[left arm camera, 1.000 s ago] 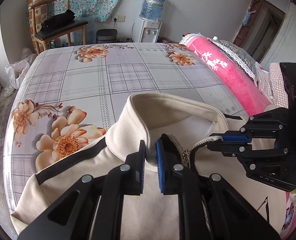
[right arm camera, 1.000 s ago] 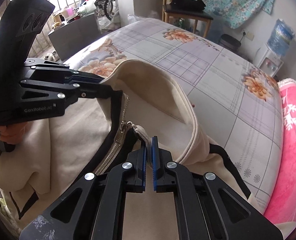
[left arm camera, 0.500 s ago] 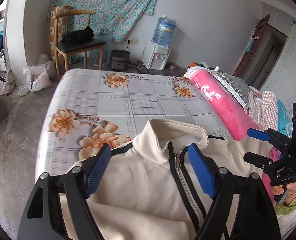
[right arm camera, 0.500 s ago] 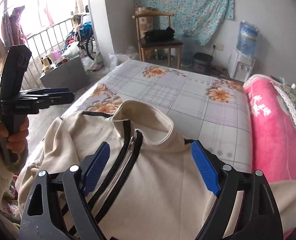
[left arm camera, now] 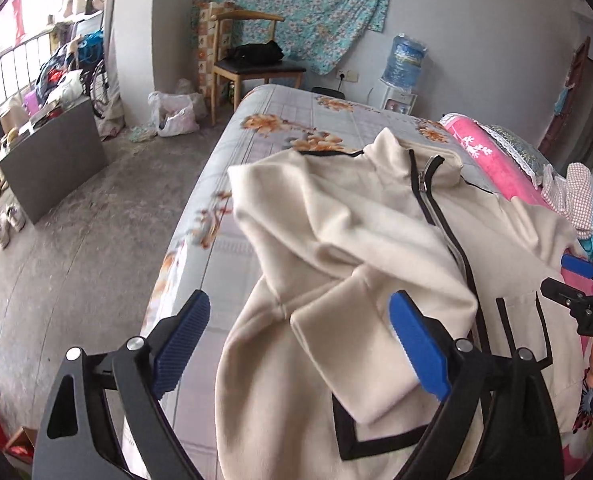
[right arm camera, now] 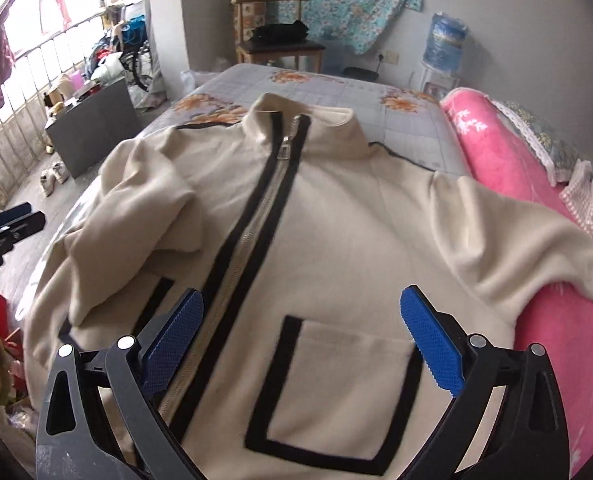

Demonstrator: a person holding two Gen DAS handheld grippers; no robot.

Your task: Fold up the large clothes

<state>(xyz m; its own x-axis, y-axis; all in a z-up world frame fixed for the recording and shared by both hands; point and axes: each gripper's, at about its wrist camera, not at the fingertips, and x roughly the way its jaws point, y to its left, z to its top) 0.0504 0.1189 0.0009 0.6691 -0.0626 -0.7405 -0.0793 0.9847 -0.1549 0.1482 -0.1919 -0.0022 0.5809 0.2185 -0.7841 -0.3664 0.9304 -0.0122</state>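
A cream zip-up jacket (right arm camera: 336,216) with black trim lies front-up on the bed, its collar toward the far wall. Its left sleeve (left arm camera: 336,248) is bunched and folded across the chest; the other sleeve (right arm camera: 508,240) drapes toward the pink blanket. My left gripper (left arm camera: 300,344) hovers above the bunched sleeve, its jaws still opening, its blue pads clear of the cloth. My right gripper (right arm camera: 300,336) hangs over the lower front near a black-edged pocket (right arm camera: 336,384), its jaws also still opening, holding nothing. Each gripper shows at the edge of the other's view.
The bed (left arm camera: 296,120) has a floral checked sheet. A rolled pink blanket (right arm camera: 492,140) and pillows lie along its right side. Bare concrete floor (left arm camera: 76,240), a grey cabinet (left arm camera: 52,160), a wooden chair (left arm camera: 252,60) and a water dispenser (left arm camera: 400,76) stand beyond.
Both grippers let go of the jacket collar, opened wide and pulled back toward the jacket's lower part. The jacket now lies flat on the bed; the left view swung toward the floor side.
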